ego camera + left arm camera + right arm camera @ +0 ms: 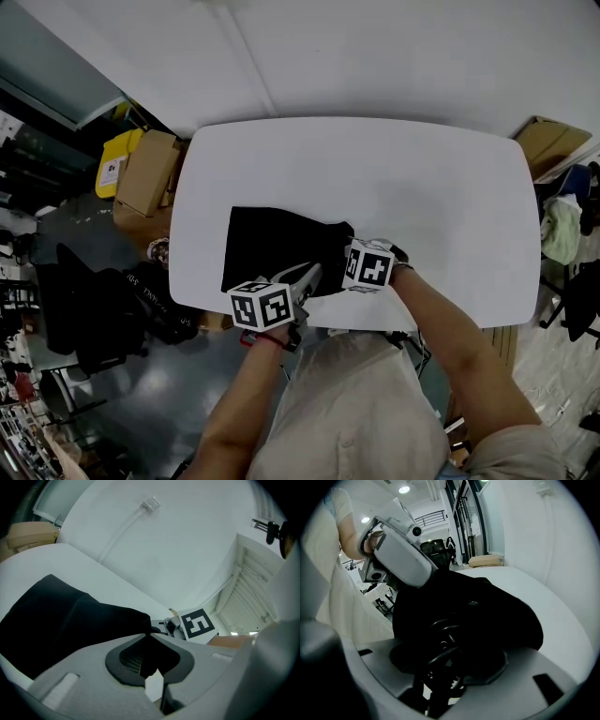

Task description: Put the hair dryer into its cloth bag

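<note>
From the head view, a white counter (422, 187) carries a black cloth bag (277, 246), which lies flat near the edge closest to the person. Both arms reach in from below. The left tool (314, 274) meets the bag's near edge. The right tool (345, 258) sits at the bag's right-hand end, where the black cloth bulges. Cardboard boxes (145, 173) stand on the floor to the left of the counter.

In the left gripper view, the tool's jaws are all but together, and their tips meet over a fold of the bag's black cloth, pinching it. The rest of the bag spreads away to the left across the counter. The right tool's marker cube (197, 624) shows just beyond the jaw tips.

In the right gripper view, the jaws stand wide with a black hair dryer (445, 653) filling the gap between them, and the tool is clamped on it. Round rings show on the dryer's near part. Its far part runs under the bag's dark cloth, so it is partly inside. The view is too dark to show how far in it is. The left tool comes in from the upper left and touches the top of the bag.
</note>
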Demonstrator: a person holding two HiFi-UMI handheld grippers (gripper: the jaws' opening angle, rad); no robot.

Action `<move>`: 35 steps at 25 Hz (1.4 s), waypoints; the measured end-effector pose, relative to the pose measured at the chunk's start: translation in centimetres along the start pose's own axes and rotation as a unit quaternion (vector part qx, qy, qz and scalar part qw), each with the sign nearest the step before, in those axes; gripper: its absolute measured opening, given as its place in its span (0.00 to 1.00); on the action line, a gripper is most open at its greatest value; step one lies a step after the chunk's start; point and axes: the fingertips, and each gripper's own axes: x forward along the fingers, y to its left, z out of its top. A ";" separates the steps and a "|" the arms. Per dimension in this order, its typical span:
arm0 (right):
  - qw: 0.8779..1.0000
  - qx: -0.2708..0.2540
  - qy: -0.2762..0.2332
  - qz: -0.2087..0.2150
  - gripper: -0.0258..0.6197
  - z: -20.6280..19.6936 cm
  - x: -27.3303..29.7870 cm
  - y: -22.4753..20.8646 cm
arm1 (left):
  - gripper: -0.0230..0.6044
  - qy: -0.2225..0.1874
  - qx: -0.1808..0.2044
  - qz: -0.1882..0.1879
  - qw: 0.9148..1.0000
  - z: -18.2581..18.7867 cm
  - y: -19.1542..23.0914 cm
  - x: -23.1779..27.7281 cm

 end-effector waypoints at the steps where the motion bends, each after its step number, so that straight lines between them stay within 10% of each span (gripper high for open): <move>1: 1.000 0.000 -0.005 -0.001 0.40 0.2 0.2 -0.1 | 0.09 0.000 0.000 0.000 1.000 0.0 0.0 0.0; 22: 0.999 -0.042 0.022 -0.012 0.45 -1.3 1.6 0.3 | 0.09 0.009 -0.007 0.001 1.000 -0.3 0.8 0.5; 35: 0.996 0.010 -0.064 -0.061 0.49 -0.1 -3.8 -0.6 | 0.09 0.015 -0.005 0.000 1.000 -0.5 1.2 0.3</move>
